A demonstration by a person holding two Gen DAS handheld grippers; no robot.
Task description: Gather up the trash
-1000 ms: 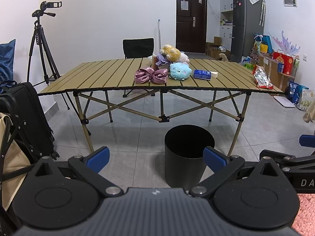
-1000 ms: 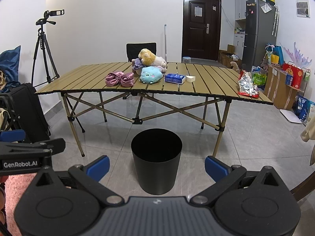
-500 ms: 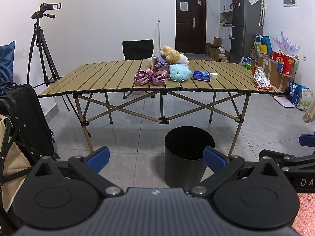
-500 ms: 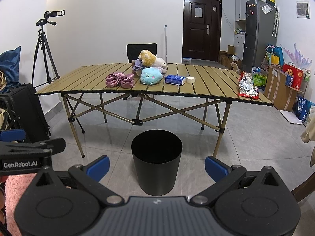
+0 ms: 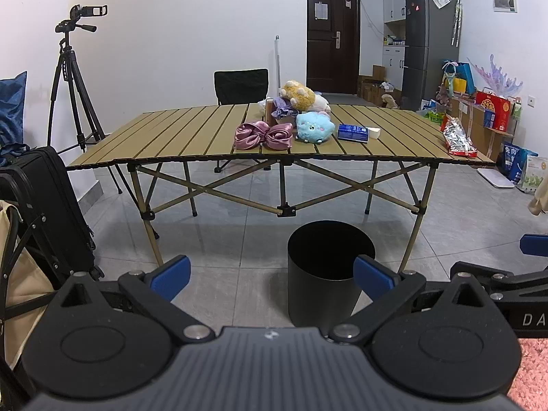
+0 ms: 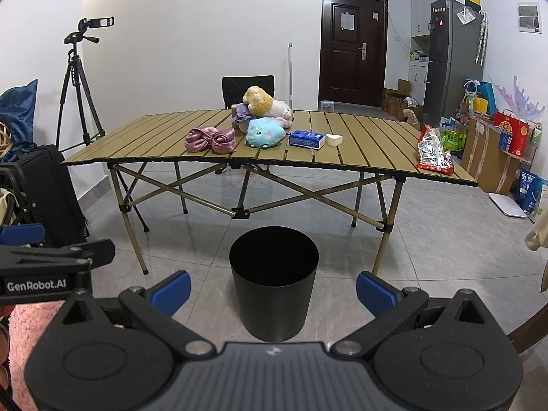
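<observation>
Right wrist: bin (image 6: 274, 284) between open jaws.

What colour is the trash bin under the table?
Black trash bin, clearest in the right wrist view.

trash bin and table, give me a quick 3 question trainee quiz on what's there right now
1. True or false: the black trash bin stands on the folding table.
2. Which item lies nearest the table's right end? A) pink bow B) silver and red snack bag C) blue tissue pack
3. Fill in: the jaws of the left gripper and right gripper are both ____.

Key: 1 false, it stands on the floor in front; 2 B; 3 open, holding nothing.
</observation>
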